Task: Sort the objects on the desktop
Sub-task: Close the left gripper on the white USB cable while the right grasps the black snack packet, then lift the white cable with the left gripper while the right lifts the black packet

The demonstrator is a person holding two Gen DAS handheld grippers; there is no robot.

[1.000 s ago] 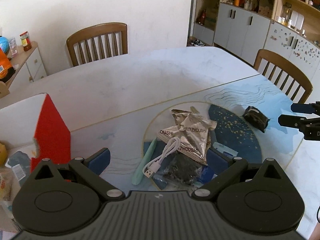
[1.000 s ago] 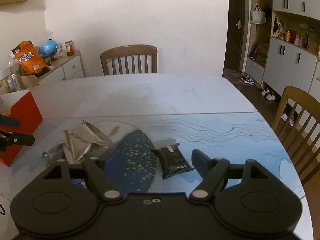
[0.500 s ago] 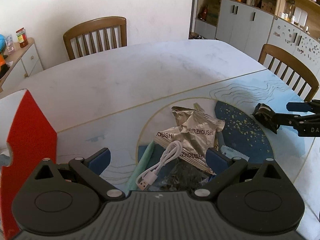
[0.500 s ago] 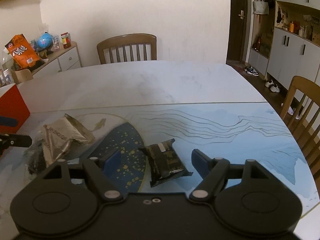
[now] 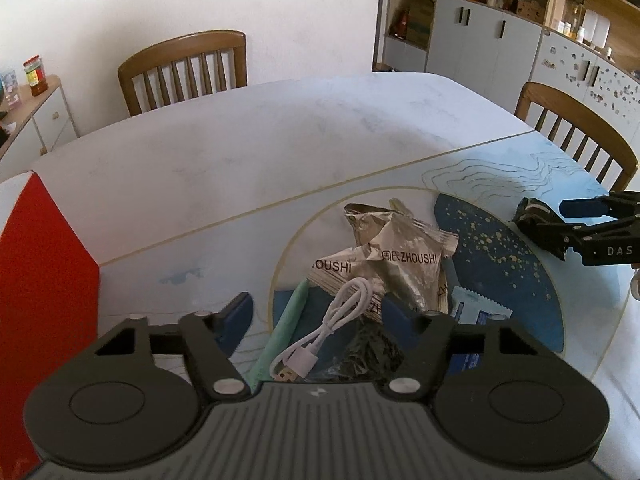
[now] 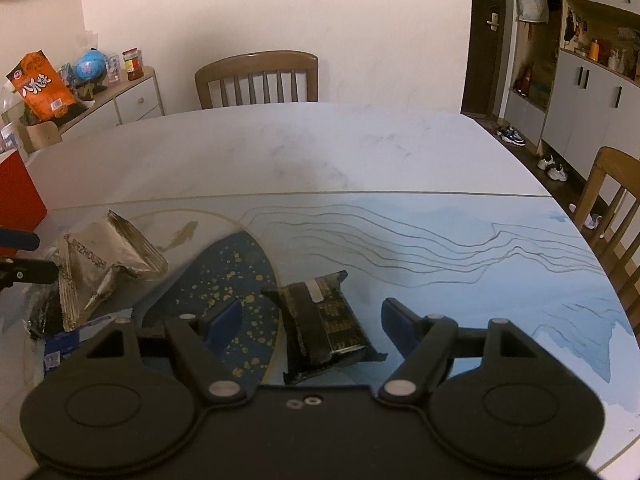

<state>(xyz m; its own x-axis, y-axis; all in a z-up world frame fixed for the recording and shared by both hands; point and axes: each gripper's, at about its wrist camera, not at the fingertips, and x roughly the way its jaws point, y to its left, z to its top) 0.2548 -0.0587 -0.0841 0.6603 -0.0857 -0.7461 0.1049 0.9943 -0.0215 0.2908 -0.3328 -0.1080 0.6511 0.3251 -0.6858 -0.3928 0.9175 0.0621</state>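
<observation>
Two tools on my rig, both spread wide and holding nothing.

Item 1: right tool point(image 6: 312, 316), fingers either side of the small dark foil-wrapped packet with gold print point(image 6: 326, 322). The packet lies flat on the pale blue patterned counter point(image 6: 460, 248), at the rim of the dark blue gold-flecked patch. Neither pad touches it, as far as I can tell. The left wrist view shows this tool right at the packet.

Item 2: left tool point(image 5: 316, 316), hovering low over the central heap: white coiled USB cable point(image 5: 332, 330), mint-green slim stick point(image 5: 280, 336), crinkled silver foil snack pouches point(image 5: 396, 260), a black crumpled wrapper point(image 5: 370, 350) beneath, a blue-and-white sachet point(image 5: 480, 312) beside.

Item 3: red-sided box point(image 5: 44, 280), standing at the counter's left edge; I take it as the likely drop point.

Step in hand, by my reading: the pick-up of the dark packet. Next move calls for closing the right tool squarely across the packet's short width, low enough to catch the body and not the loose crimped ends, then lifting clear.
</observation>
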